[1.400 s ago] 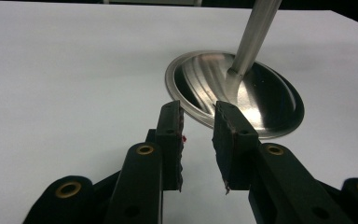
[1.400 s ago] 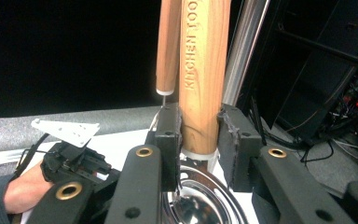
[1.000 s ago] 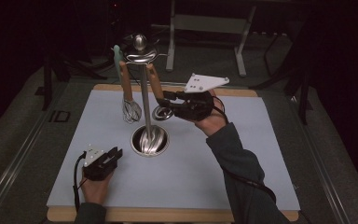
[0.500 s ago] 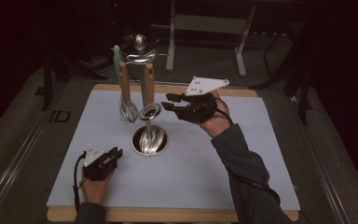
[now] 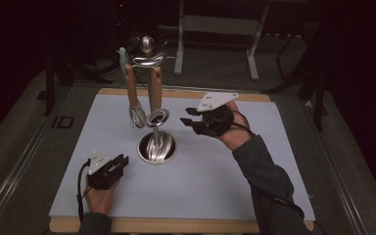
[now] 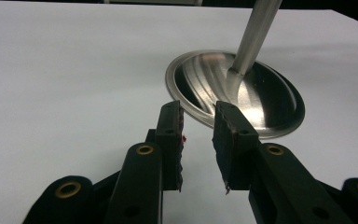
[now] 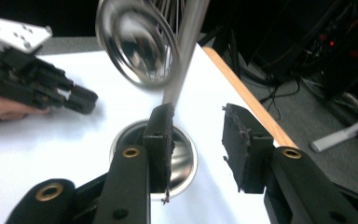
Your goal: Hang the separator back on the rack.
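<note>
A white table top (image 5: 215, 176) with a wooden edge was seen from the high view. A shiny metal stand (image 5: 157, 146) was set on it, with a round base and a thin pole going up from the middle. At the top of the pole, kitchen tools were hung. A wire whisk (image 5: 137, 115) with a wooden handle was hung on the left side. A metal ladle (image 5: 156, 116) with a wooden handle was hung next to it, close to the pole. A pale green tool (image 5: 123, 58) was seen behind them, near the top.

The left gripper (image 5: 119, 163) was held low at the near left of the table, just beside the round base. In the left gripper view its jaws were seen a little apart, with nothing between them, and the stand base (image 6: 235, 91) was seen right in front of them.

The right gripper (image 5: 190, 117) was held up in the air to the right of the stand, near the ladle but not touching it. In the right gripper view its jaws were spread wide and nothing was held. The shiny ladle bowl (image 7: 135, 44) was seen above them, and the other gripper (image 7: 81, 99) was seen far off at the left.
</note>
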A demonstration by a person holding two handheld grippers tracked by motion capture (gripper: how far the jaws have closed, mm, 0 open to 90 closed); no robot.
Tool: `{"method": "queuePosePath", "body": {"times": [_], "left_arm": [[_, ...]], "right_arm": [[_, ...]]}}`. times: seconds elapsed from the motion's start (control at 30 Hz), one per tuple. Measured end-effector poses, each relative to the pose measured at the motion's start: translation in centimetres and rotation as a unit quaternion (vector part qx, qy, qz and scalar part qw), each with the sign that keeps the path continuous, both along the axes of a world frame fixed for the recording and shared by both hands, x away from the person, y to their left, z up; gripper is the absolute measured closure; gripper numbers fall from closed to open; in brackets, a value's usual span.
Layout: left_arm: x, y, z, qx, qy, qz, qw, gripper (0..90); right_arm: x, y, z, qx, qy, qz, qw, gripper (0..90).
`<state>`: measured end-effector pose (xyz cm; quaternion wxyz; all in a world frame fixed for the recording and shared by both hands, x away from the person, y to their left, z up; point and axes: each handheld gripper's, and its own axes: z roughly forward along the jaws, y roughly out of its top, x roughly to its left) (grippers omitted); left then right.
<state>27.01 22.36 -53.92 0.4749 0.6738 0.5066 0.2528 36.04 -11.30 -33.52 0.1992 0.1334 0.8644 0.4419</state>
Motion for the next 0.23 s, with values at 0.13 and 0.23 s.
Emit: {"method": "queuePosePath", "body": {"times": [0.13,0.23], "left_arm": [[0.0,0.0,0.0,0.0,0.0,0.0,1.0,72.2],[0.0,0.0,0.0,0.0,0.001,0.0,1.0,72.1]], "right_arm": [[-0.1,-1.1,-1.1,-0.007,0.007,-0.01,0.9999,61.6],[-0.1,-1.9,-2.2,-0.026,0.012,-0.023,0.9993,59.6]]}}
